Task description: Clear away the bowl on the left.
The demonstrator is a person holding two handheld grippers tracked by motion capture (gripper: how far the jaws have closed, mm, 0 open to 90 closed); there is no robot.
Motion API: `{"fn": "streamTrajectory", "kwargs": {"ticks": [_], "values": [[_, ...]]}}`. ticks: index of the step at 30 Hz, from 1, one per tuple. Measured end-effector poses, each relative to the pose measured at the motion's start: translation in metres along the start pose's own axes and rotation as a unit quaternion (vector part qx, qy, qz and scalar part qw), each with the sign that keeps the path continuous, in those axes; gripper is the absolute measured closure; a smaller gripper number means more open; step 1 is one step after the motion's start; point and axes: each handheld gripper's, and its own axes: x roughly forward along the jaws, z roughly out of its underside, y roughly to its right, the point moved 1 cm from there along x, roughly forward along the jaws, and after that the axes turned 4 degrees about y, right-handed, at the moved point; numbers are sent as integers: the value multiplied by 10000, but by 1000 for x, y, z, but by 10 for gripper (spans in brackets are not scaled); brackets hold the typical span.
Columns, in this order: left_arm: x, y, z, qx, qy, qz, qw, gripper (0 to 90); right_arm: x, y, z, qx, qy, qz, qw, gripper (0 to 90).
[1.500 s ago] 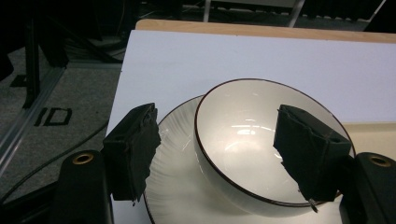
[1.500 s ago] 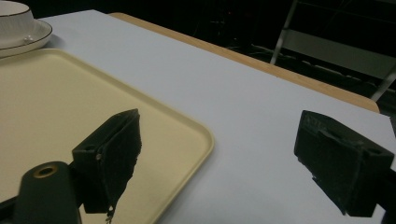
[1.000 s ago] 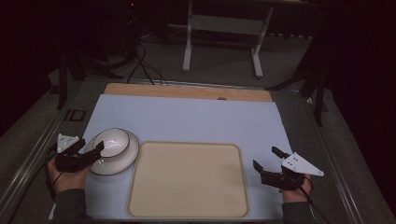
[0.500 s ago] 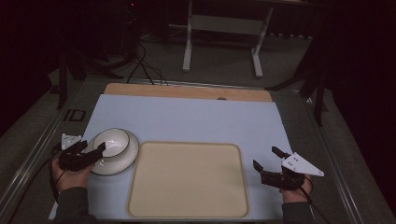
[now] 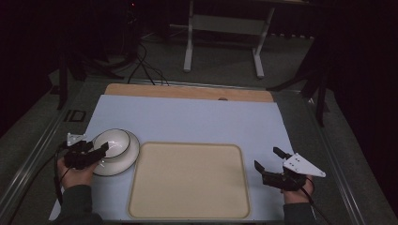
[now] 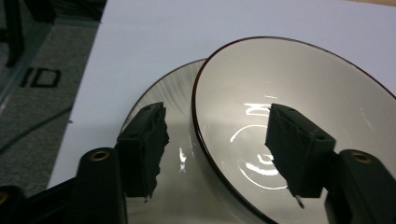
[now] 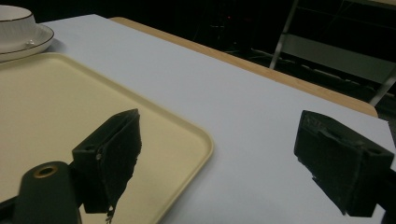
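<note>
A white bowl [image 5: 114,141] with a dark rim sits on a white plate [image 5: 123,161] at the left of the pale blue mat. My left gripper [image 5: 97,148] reaches over the bowl's near left edge. In the left gripper view the bowl [image 6: 299,102] has its rim between the jaws of my left gripper [image 6: 217,114]. One pad hangs over the plate [image 6: 175,98] and the other is inside the bowl. The jaws have just been closing, with a gap still showing at the rim. My right gripper [image 5: 266,158] stands open and holds nothing, right of the tray.
A cream tray [image 5: 187,180] lies at the mat's front middle, and its corner [image 7: 187,140] shows between the right jaws. Bowl [image 7: 14,18] and plate [image 7: 32,39] are far left there. A wooden strip [image 5: 187,91] edges the table's far side, with a metal stand beyond.
My left gripper has edged right onto the bowl's rim and its jaws have narrowed around it. The right gripper has kept still.
</note>
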Motion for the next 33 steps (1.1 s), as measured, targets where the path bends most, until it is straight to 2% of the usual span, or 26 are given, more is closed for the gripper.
{"fn": "streamTrajectory", "kwargs": {"ticks": [5, 7, 14, 24, 26, 33], "values": [[4, 0, 0, -52, -203, 20, 9998, 433, 0, 0, 0, 3, 7, 7, 10000, 144], [6, -1, 0, -128, -264, 70, 9995, 452, 0, 0, 0, -1, 9, 8, 10000, 144], [11, -3, 1, -351, -513, 21, 9981, 504, 0, 0, -1, -1, 17, 6, 10000, 144], [11, -5, 0, -570, -548, 137, 9968, 618, -1, 0, -1, -7, 15, 16, 10000, 144], [11, -6, 0, -708, -571, 180, 9957, 627, -1, 0, -1, -6, 17, 27, 10000, 144], [9, -10, 1, -840, -647, 216, 9941, 683, -1, 1, -1, 0, 14, 32, 10000, 144]]}}
